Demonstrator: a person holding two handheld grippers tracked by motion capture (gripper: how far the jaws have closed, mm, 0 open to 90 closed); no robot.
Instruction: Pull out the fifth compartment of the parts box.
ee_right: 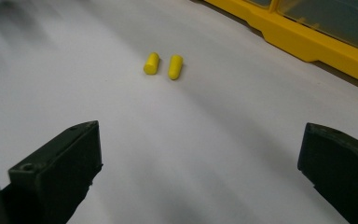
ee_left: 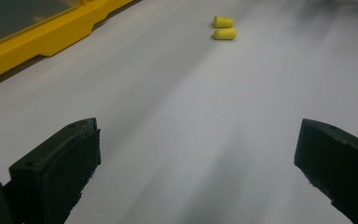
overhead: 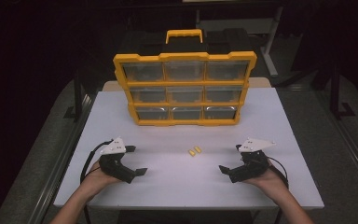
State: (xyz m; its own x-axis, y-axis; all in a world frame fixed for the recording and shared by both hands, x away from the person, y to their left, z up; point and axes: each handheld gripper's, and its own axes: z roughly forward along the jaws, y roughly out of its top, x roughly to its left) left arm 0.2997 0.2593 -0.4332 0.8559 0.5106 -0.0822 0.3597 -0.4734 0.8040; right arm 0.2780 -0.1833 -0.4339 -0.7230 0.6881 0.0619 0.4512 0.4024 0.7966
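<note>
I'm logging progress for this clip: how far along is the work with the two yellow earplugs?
Nothing looks done: both yellow earplugs lie on the table, organizer drawers shut. Left gripper and right gripper rest open, empty. Picking up and stowing remain.

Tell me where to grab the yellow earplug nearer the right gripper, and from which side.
Grip the earplug across its round middle, coming from above with the jaws along its length: its twin lies close beside it, so a sideways approach risks bumping that one.
</note>
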